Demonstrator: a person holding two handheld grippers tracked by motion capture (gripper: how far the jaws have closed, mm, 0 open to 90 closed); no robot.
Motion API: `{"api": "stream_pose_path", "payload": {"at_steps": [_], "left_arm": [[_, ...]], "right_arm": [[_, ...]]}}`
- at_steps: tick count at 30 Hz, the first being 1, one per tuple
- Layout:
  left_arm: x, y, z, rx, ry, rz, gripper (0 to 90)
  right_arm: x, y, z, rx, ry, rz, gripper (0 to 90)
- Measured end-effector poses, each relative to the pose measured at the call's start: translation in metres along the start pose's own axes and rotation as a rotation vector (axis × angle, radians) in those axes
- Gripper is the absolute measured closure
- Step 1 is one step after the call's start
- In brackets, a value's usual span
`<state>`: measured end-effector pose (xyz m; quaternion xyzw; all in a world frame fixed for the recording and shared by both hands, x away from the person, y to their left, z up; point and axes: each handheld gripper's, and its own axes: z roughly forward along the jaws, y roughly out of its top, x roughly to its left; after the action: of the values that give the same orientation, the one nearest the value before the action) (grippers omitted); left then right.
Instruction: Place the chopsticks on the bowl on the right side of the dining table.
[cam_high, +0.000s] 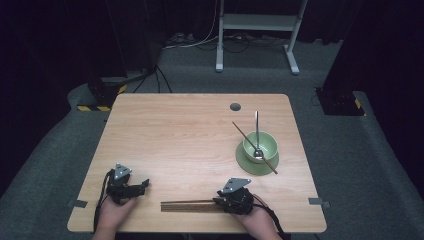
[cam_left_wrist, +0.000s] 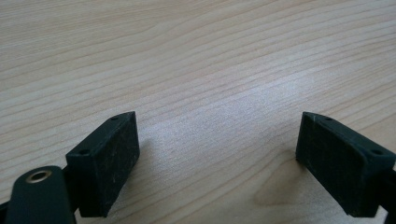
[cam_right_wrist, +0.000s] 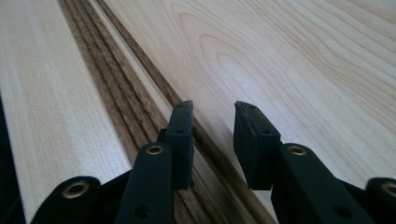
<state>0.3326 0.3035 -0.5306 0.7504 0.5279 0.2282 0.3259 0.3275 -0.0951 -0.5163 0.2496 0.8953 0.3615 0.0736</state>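
Two pairs of black tongs are at work: the right tongs (cam_high: 217, 202) sit at one end of a long, narrow strip of brown-and-pale striped woven material (cam_high: 187, 206), apparently a folded or rolled placemat, which runs straight out ahead of their tips. In the right gripper view the jaws stand only a little apart, one over the strip's brown stripes (cam_right_wrist: 116, 93) and the other over bare wood, with its dark edge passing between them; the pads do not visibly press on it, so nothing looks gripped yet. The left tongs (cam_high: 145, 184) rest beyond the strip's other end and a little farther in from the table's front edge, jaws wide apart with bare wood between them. I judge the strip to be light, flexible along its length and rough enough not to slip, but flat and low, so the hold belongs on its long edge near the end, where a pad can get under it; held at one end only, it would likely droop or unroll. Beyond the right tongs, well apart, a pale green ceramic bowl (cam_high: 260, 145) stands on a matching green round plate (cam_high: 250, 167) holding a metal spoon (cam_high: 256, 130) and a thin dark chopstick (cam_high: 242, 134). The light wood-grain table (cam_high: 190, 130) is smooth and matte, on grey carpet (cam_high: 350, 150) in a dark room with a white metal stand (cam_high: 257, 22) behind.
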Motion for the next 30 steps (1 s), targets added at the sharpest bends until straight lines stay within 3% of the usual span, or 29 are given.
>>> {"api": "stream_pose_path", "payload": {"at_steps": [10, 14, 21, 30], "left_arm": [[0.000, 0.000, 0.000, -0.001, -0.001, 0.000, 13.8], [0.000, 0.000, 0.000, -0.001, -0.002, -0.001, 14.0], [0.000, 0.000, 0.000, -0.002, -0.003, -0.001, 14.1], [0.000, 0.000, 0.000, -0.002, -0.002, 0.000, 14.4]], "right_arm": [[-0.013, -0.005, -0.004, -0.005, -0.036, 0.033, 75.0], [-0.018, -0.005, -0.004, -0.006, -0.044, 0.043, 83.0], [-0.021, -0.005, -0.004, -0.011, -0.057, 0.038, 82.8], [-0.017, -0.008, -0.005, -0.020, -0.063, -0.016, 77.9]]}}
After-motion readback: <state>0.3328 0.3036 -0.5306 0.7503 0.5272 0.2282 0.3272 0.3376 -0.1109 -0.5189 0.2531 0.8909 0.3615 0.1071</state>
